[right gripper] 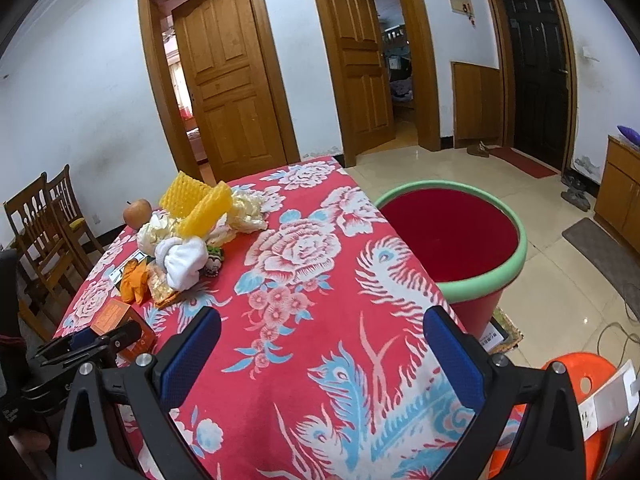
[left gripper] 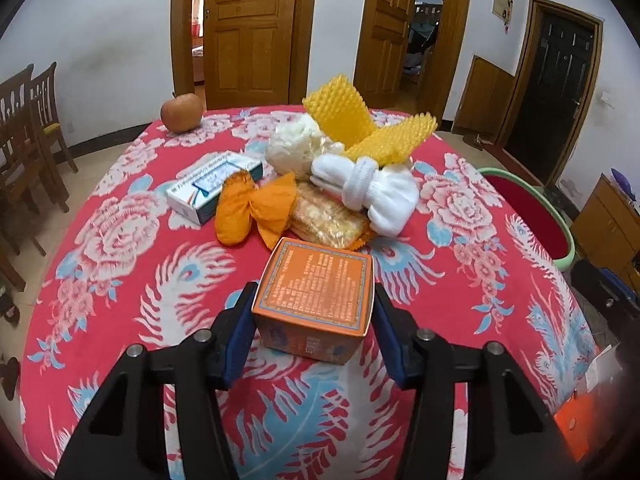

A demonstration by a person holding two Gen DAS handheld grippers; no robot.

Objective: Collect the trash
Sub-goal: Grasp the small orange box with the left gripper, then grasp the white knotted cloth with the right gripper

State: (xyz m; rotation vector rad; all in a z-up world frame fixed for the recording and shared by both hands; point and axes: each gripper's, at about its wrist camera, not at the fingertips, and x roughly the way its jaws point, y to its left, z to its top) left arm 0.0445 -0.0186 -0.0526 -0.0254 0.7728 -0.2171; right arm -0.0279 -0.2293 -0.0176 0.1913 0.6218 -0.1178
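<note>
The left gripper (left gripper: 314, 312) sat low over the floral tablecloth (left gripper: 132, 280) with the orange box (left gripper: 314, 296) between its 2 blue pads (left gripper: 240, 332). The pads stood at the box's sides, the left one looking in contact; whether both pressed firmly could not be told, so the grip read as closing rather than secured. The box stood nearest the table edge, apart from the main heap, which likely made it the easiest first pick.

Behind it lay the rest of the trash: an orange wrapper (left gripper: 256, 210), a snack packet (left gripper: 328, 220), a white sock bundle (left gripper: 372, 192), yellow foam netting (left gripper: 340, 114) and a blue-and-white carton (left gripper: 212, 184). An apple (left gripper: 182, 112) sat at the far corner, well apart.

The right gripper (right gripper: 322, 354) hovered with jaws wide apart and empty, aimed toward the red tub (right gripper: 448, 236) beside the table, probably the intended bin.
</note>
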